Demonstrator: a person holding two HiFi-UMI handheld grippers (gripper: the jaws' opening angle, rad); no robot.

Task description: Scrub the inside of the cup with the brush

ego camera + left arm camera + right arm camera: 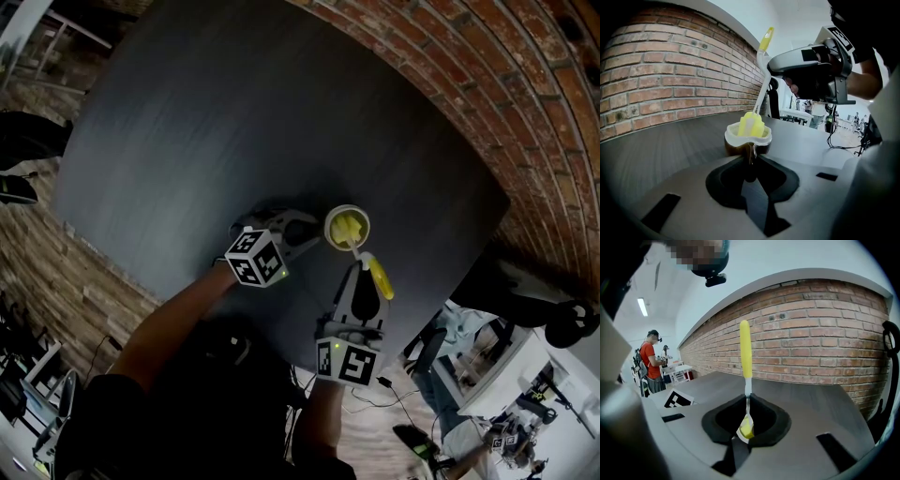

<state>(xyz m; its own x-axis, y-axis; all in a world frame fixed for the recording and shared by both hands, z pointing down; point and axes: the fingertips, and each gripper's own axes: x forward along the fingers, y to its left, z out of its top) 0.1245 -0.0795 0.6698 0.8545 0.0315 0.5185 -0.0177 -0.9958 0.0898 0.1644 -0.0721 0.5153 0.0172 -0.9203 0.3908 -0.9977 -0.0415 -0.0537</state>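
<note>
Cup (347,228) sits upright on the dark desk (216,122), toward its near-right part in head view; pale rim, dark outside. Brush (379,277) stands in it: yellow foam head down inside the cup, top of the foam poking just over the rim in left gripper view, white stem slanting up & out to a yellow grip end. Left gripper (309,234) is at the cup's left side, jaws pressed together on the cup's handle, cup right at the tips. Right gripper (364,267) comes in from the near side, jaws pinching the brush stem between foam head & yellow grip; in right gripper view the yellow end sticks up past the jaws. Brick wall (487,84) curves round the desk's far & right sides. A person in a red shirt (649,361) stands well apart, at far left of right gripper view.
</note>
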